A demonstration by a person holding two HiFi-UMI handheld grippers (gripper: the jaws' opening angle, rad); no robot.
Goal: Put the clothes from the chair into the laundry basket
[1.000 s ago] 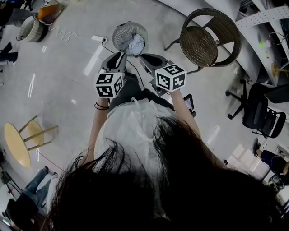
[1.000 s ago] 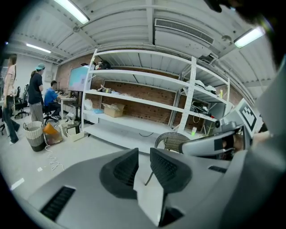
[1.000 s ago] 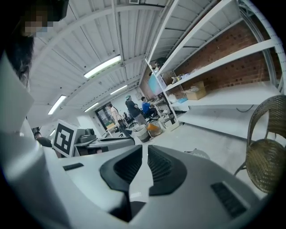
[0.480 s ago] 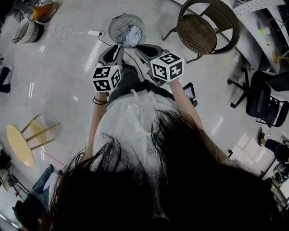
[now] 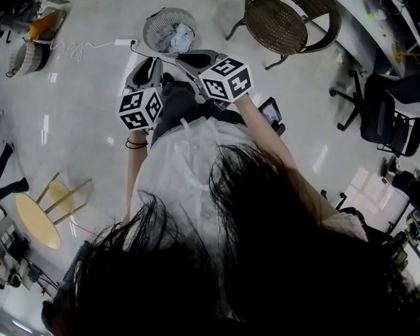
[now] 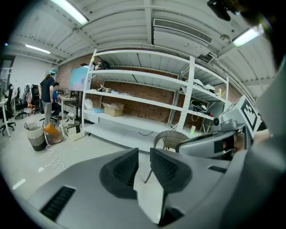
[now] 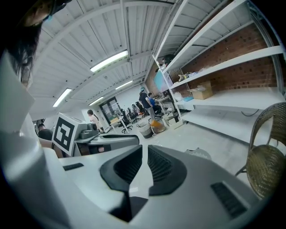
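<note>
Closest to the head camera are the person's dark hair and white top, with both arms reaching toward the laundry basket. The left gripper is held just short of the basket, on its near side. In its own view the jaws are drawn almost together, leaving only a slit with nothing in it. The right gripper is beside it, also just short of the basket and a little to the basket's right. Its jaws are closed and empty. Each gripper's marker cube sits behind its jaws, nearer the person.

The basket is a round mesh one standing on the pale floor. The clothes lie inside it as a crumpled heap of light fabric. To the basket's right, apart from it, stands the wicker chair, with its woven seat in plain sight.

A white power strip lies on the floor just left of the basket, with a curly cable running farther left. A small yellow table stands well to the basket's left, near the person. A black office chair stands well to its right, past the wicker chair. Farther off, behind the wicker chair, white shelves line a brick wall.
</note>
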